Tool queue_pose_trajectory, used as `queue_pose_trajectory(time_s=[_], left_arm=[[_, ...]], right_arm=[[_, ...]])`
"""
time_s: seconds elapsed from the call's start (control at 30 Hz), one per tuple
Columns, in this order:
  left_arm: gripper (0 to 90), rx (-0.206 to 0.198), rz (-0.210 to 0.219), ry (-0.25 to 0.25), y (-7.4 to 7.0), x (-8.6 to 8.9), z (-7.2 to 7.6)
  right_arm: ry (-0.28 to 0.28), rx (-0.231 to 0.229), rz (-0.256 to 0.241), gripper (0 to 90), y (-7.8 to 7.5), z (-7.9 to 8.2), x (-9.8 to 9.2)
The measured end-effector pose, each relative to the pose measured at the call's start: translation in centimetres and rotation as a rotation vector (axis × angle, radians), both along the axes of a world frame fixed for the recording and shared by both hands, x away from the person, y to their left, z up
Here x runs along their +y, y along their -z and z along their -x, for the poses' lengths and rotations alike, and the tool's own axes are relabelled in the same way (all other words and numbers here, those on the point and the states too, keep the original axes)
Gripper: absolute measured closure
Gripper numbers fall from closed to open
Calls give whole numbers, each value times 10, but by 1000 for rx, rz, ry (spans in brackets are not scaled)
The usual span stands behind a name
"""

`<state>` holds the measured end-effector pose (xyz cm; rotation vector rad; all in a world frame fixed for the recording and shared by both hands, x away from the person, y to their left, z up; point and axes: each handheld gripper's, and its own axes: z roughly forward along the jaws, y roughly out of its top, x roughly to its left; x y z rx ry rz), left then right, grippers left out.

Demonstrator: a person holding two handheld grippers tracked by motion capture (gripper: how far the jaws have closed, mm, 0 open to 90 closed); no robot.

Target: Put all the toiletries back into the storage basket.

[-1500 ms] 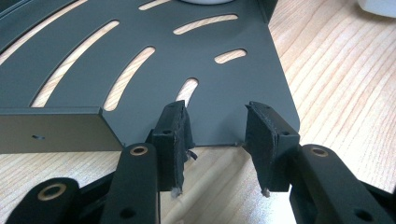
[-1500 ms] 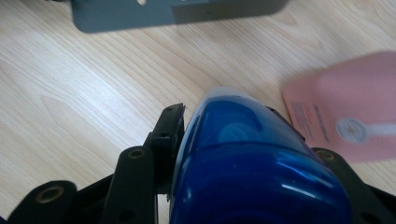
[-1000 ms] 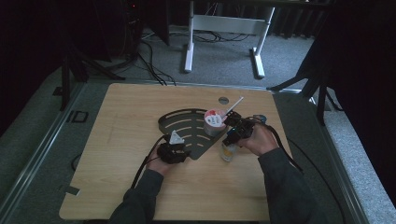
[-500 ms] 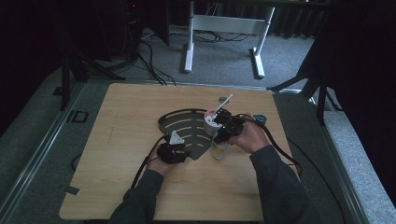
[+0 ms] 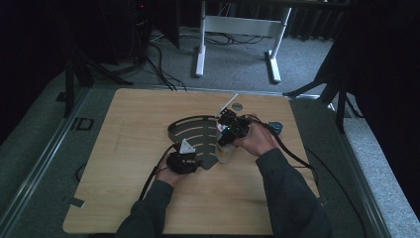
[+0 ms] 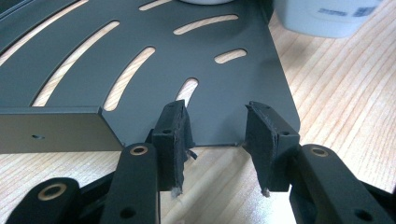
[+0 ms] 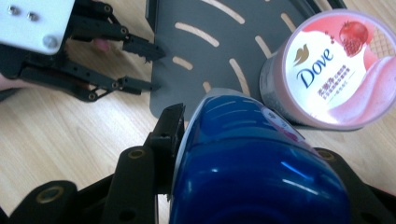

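One left gripper [image 6: 219, 140], jaws parted a little at the near corner of one dark slotted tray [image 6: 140, 56] lying flat on the wooden bench [image 5: 124, 148], pads on either side of the tray's edge. One right gripper [image 7: 252, 154], jaws clamped on one glossy blue bottle [image 7: 252, 168], label not legible, held above the tray's right edge. One pink-lidded tub [image 7: 336, 70], lid marked "Dove" with smaller unreadable print and a pomegranate picture, standing just beyond the bottle at the tray's edge.

Dk grey slotted tray [image 6: 140, 56], glossy blue bottle [image 7: 261, 172], pink/white Dove tub [image 7: 334, 70] w/ pomegranate pic, prob. light wood table [image 5: 124, 148].
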<state>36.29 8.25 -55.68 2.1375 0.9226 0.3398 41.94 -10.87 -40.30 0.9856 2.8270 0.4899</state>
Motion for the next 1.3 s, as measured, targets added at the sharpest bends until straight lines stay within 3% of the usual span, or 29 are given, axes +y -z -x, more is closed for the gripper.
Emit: queue_pose_trajectory(time_s=[0.37,0.7,0.87,1.3], left_arm=[[581,1,4,0,0,0,0],[582,1,2,3,0,0,0],[583,1,3,2,0,0,0],[583,-1,-8,9,0,1,0]], right_arm=[[-8,-7,5,557,5,-19,16],[49,-3,-3,556,7,-37,20],[59,-26,16,557,5,-41,26],[137,-41,-17,556,-1,-66,41]])
